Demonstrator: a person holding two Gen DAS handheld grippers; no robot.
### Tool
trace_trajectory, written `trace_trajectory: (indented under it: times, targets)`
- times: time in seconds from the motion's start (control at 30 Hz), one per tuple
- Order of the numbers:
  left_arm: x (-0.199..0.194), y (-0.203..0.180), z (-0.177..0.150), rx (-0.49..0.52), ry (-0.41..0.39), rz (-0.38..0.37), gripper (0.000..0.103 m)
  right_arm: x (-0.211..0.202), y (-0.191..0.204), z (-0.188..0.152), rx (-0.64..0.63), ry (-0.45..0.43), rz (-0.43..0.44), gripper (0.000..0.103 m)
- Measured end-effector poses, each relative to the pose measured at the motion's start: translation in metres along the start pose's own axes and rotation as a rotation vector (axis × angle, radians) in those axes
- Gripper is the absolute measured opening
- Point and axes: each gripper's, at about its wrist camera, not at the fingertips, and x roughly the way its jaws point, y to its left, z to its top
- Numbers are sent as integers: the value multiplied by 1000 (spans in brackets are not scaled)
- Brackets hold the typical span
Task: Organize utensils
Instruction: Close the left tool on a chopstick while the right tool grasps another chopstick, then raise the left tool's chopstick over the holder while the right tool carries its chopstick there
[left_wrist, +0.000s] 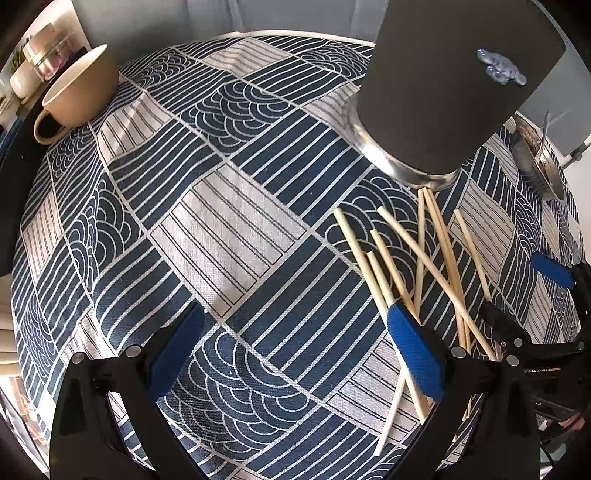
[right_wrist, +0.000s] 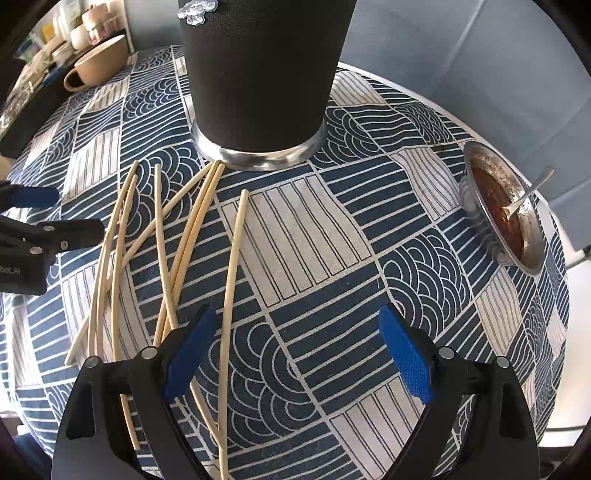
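Observation:
Several pale wooden chopsticks (left_wrist: 439, 266) lie scattered and crossing on the patterned tablecloth, in front of a tall black utensil holder (left_wrist: 443, 85) with a metal base. My left gripper (left_wrist: 295, 350) is open wide over the cloth, and its right pad overlaps the chopsticks' near ends. My right gripper (right_wrist: 297, 354) is also open; one chopstick (right_wrist: 232, 280) passes between its fingers close to the left pad, untouched by the pads. The rest of the chopsticks (right_wrist: 162, 240) fan out to its left. The holder (right_wrist: 258, 74) stands just beyond them.
A metal bowl (right_wrist: 532, 254) with sauce residue and a spoon (right_wrist: 528, 192) sits at the right table edge. A beige mug (left_wrist: 81, 88) stands at the far left corner. The other gripper (right_wrist: 74, 210) shows at the left edge of the right wrist view.

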Motion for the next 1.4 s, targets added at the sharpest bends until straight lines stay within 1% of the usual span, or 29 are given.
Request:
trace_trajectory:
  times: [0.07, 0.17, 0.23, 0.3, 0.33, 0.43, 0.47, 0.53, 0.57, 0.6, 0.63, 0.67, 0.7, 0.73, 0.77, 0.8, 0.83, 0.87, 0.93, 0.97, 1.0, 1.03, 1.07, 1.13, 1.23, 1.27, 1.33, 1.4]
  targets:
    - [1, -4, 1, 8, 5, 5, 97, 0, 0, 0, 1, 2, 0, 85]
    - [2, -15, 2, 35, 6, 46, 98, 3, -1, 2, 1, 8, 0, 85]
    - [7, -24, 3, 71, 12, 120, 98, 4, -2, 2, 1, 8, -1, 86]
    - [6, -29, 1, 102, -6, 135, 98, 4, -3, 2, 4, 6, 1, 87]
    - [7, -29, 2, 91, 4, 128, 98, 4, -3, 1, 7, 6, 3, 87]
    - [10, -23, 3, 10, 32, 83, 98, 5, -4, 1, 15, 18, 13, 87]
    - [10, -23, 2, 6, 24, 81, 98, 6, -4, 3, 17, 32, 19, 87]
    - [10, -26, 0, 32, 11, 78, 96, 9, -6, 6, 12, 57, 34, 84]
    - [10, -27, -1, 39, 8, 74, 96, 10, -7, 8, 7, 69, 63, 82]
    - [9, -28, -3, 44, 6, 72, 93, 11, -8, 9, 9, 80, 106, 71]
    - [7, -29, -3, 52, 4, 69, 89, 11, -10, 9, 17, 89, 138, 63]
    - [5, -28, -5, 58, 2, 67, 86, 10, -12, 10, 16, 88, 142, 59]
    - [2, -26, -6, 61, 0, 65, 81, 9, -13, 10, 3, 81, 149, 51]
    - [0, -26, -7, 65, -1, 63, 75, 8, -13, 9, -8, 74, 154, 40]
    - [-1, -25, -7, 67, -2, 62, 72, 7, -14, 9, -22, 65, 160, 35]
    - [-3, -23, -8, 70, -2, 60, 64, 7, -15, 9, -26, 63, 165, 23]
    - [-5, -22, -8, 76, -3, 59, 52, 7, -15, 9, -29, 63, 165, 9]
    - [-7, -18, -9, 75, -1, 56, 47, 7, -16, 10, -35, 69, 163, 8]
    - [-11, -6, -10, 63, 3, 51, 23, 7, -13, 8, -53, 71, 154, 6]
    - [-11, -3, -10, 56, 7, 43, 19, 8, -13, 8, -59, 73, 149, 5]
    - [-14, 13, -12, 49, 13, 31, 10, 8, -13, 8, -56, 78, 148, 5]
    - [-15, 21, -13, 34, 22, 19, 7, 8, -13, 7, -48, 81, 153, 5]
    - [-15, 27, -13, 23, 34, 6, 6, 7, -12, 6, -41, 85, 162, 5]
    - [-15, 36, -14, 27, 60, 10, 5, 6, -17, 6, -26, 97, 184, 5]
    - [-17, 31, -22, 61, 62, 12, 5, 5, -25, 1, 27, 109, 248, 5]
    - [-18, 31, -24, 55, 68, 7, 5, 4, -28, -2, 48, 108, 271, 5]
    - [-22, 32, -29, 16, 78, -32, 5, 1, -34, -5, 77, 104, 301, 5]
    - [-30, 31, -34, 12, 68, -38, 5, -6, -39, -10, 94, 94, 322, 5]
